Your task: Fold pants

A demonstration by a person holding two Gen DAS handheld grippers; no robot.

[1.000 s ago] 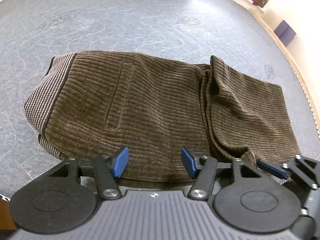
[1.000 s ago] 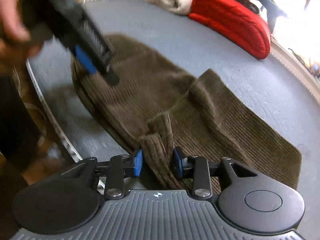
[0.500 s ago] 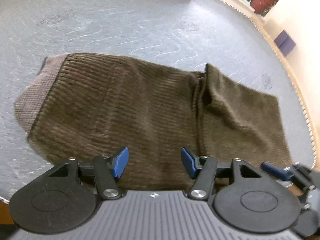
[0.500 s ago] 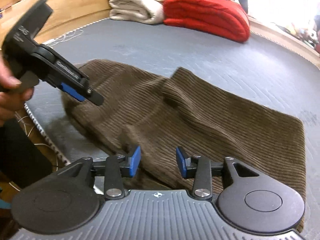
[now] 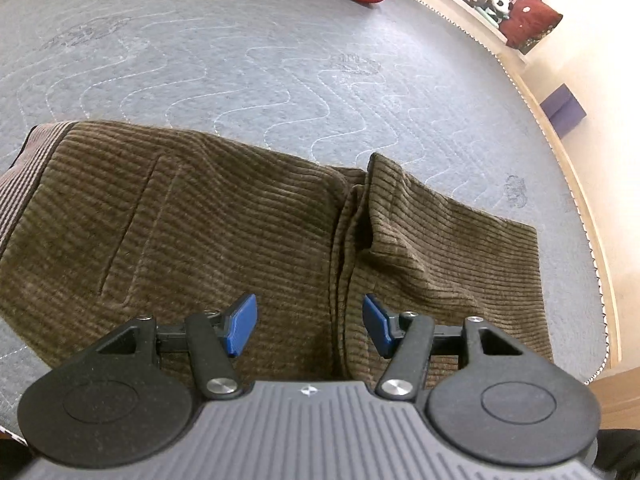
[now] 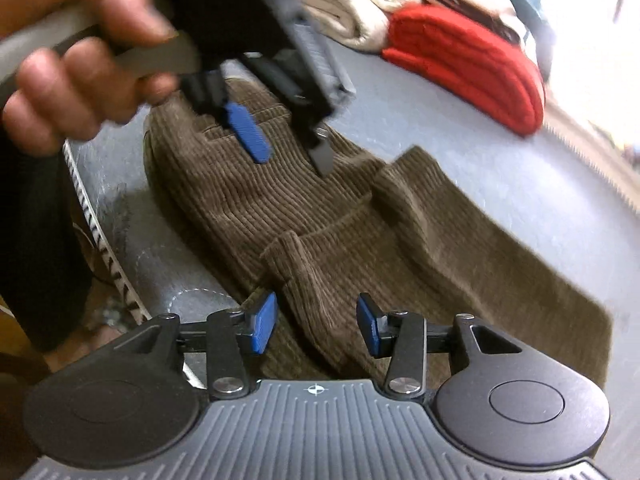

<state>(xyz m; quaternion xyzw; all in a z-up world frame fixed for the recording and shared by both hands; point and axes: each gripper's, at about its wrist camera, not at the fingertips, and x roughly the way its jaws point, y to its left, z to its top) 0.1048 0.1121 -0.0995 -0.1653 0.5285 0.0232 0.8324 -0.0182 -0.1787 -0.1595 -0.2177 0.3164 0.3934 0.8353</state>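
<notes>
I have the brown corduroy pants (image 5: 224,240) lying partly folded across the middle of the left wrist frame on the grey quilted mattress (image 5: 280,60), waistband at the far left. My left gripper (image 5: 308,326) hangs over the near edge with its pads apart, holding nothing. My right gripper (image 6: 316,326) is also spread, straddling a raised fold (image 6: 304,264). I worry that ridge gets pinched unevenly and drags the layers askew, since the fabric bunches there.

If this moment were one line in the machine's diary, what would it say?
task: fold pants | left claw: open, empty, above brown corduroy pants | right claw: open, empty, at raised fold | surface: grey quilted mattress
</notes>
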